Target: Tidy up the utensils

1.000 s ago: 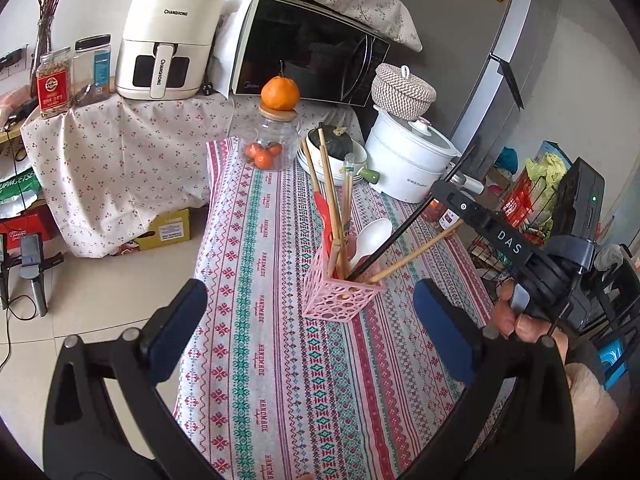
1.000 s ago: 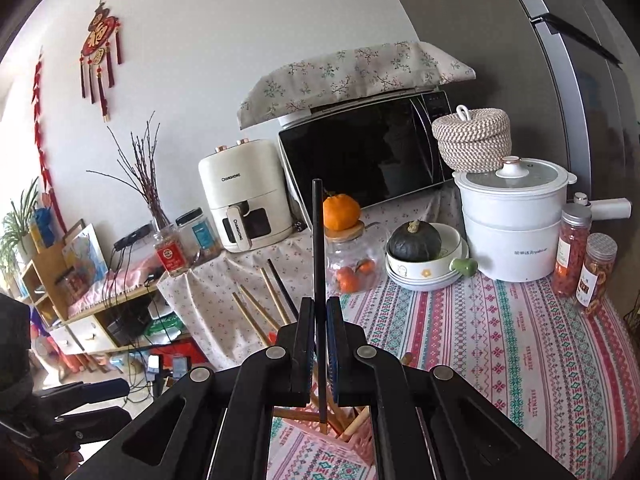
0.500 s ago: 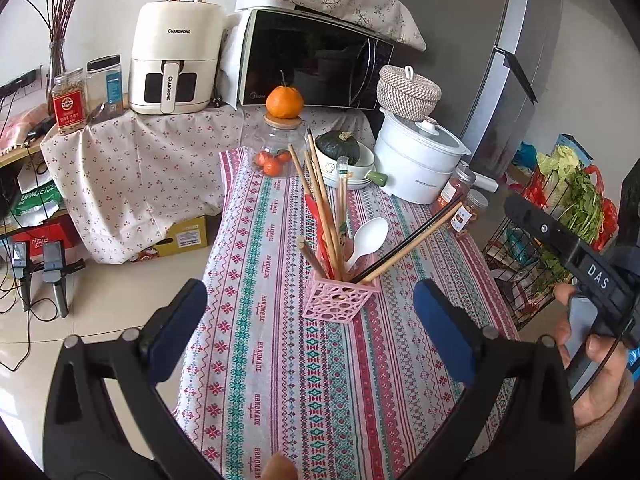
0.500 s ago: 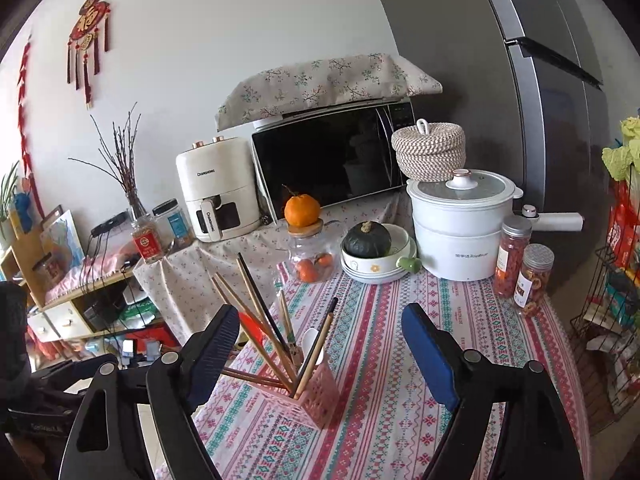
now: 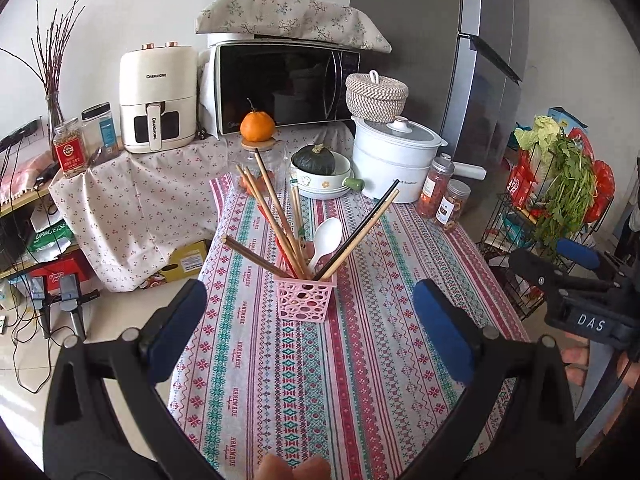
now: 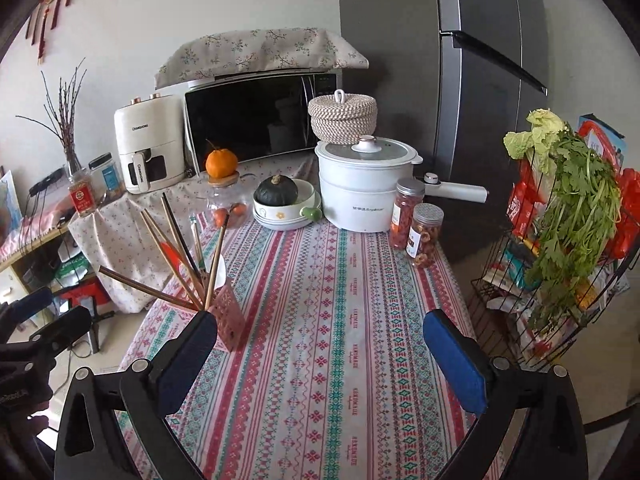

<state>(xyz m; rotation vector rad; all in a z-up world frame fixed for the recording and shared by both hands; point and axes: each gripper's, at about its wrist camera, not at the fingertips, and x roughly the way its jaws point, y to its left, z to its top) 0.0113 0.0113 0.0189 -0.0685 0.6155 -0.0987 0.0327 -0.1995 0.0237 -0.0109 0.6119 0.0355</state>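
Observation:
A pink perforated utensil holder [image 5: 305, 297] stands on the patterned tablecloth [image 5: 352, 360]. It holds several wooden chopsticks [image 5: 276, 216], a black chopstick [image 5: 360, 234] and a white spoon [image 5: 327, 236]. The holder also shows in the right wrist view [image 6: 229, 316], left of centre. My left gripper [image 5: 310, 324] is open and empty, just in front of the holder. My right gripper [image 6: 320, 364] is open and empty above the tablecloth [image 6: 340, 340], to the right of the holder. It shows at the right edge of the left wrist view [image 5: 576, 276].
At the table's far end stand a white pot [image 5: 394, 160], a bowl with a dark squash [image 5: 318, 166], a glass jar topped by an orange [image 5: 258, 148] and two snack jars [image 5: 444, 196]. A wire rack of greens [image 6: 560, 240] stands to the right of the table.
My right gripper was shut on the black chopstick above the holder. It has opened and drawn back to the right. The black chopstick now rests in the holder. My left gripper has backed away slightly.

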